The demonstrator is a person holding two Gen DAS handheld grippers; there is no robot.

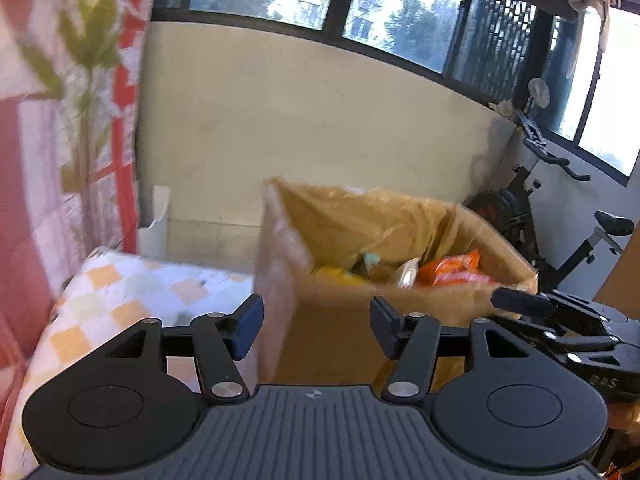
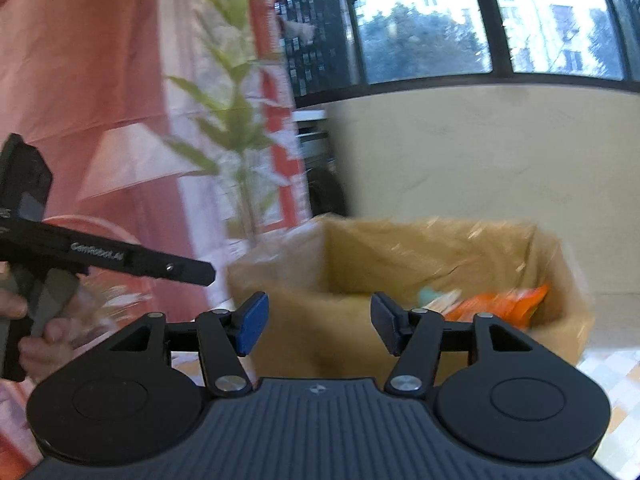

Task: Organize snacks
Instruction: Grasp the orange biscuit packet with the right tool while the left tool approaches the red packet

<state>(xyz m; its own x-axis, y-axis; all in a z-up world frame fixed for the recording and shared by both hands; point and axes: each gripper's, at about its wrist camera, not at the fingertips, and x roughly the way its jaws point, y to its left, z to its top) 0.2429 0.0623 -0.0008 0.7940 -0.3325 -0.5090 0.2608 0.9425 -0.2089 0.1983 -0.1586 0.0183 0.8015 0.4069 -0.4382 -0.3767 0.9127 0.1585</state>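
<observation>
A checked cloth (image 1: 132,292) in white, orange and pale green covers the work surface, and the scene sits in a glazed balcony with a cream lower wall (image 1: 312,128) under dark-framed windows (image 1: 400,12) that look out on trees and apartment blocks. A red-and-white patterned cloth with green leaf print (image 1: 80,80) hangs along the left side. An exercise bike (image 1: 548,200) stands in the far right corner, and a white bin (image 1: 154,224) stands against the wall behind the table.

The cardboard box (image 1: 320,320), lined with clear plastic, stands on the cloth directly ahead of both grippers. Inside it lie the snacks: an orange packet (image 1: 452,268), a yellow one (image 1: 336,274) and a pale green one (image 1: 372,260), all blurred.

The left gripper (image 1: 316,322) is wide open and holds nothing, with the near corner of the box between its fingers. The right gripper (image 2: 316,322) is likewise spread wide and empty.

In the right wrist view the left gripper's side bar reads "GenRobot.AI" (image 2: 98,257). In the left wrist view, the right gripper's body shows letters that look like "DAS" (image 1: 604,382).
</observation>
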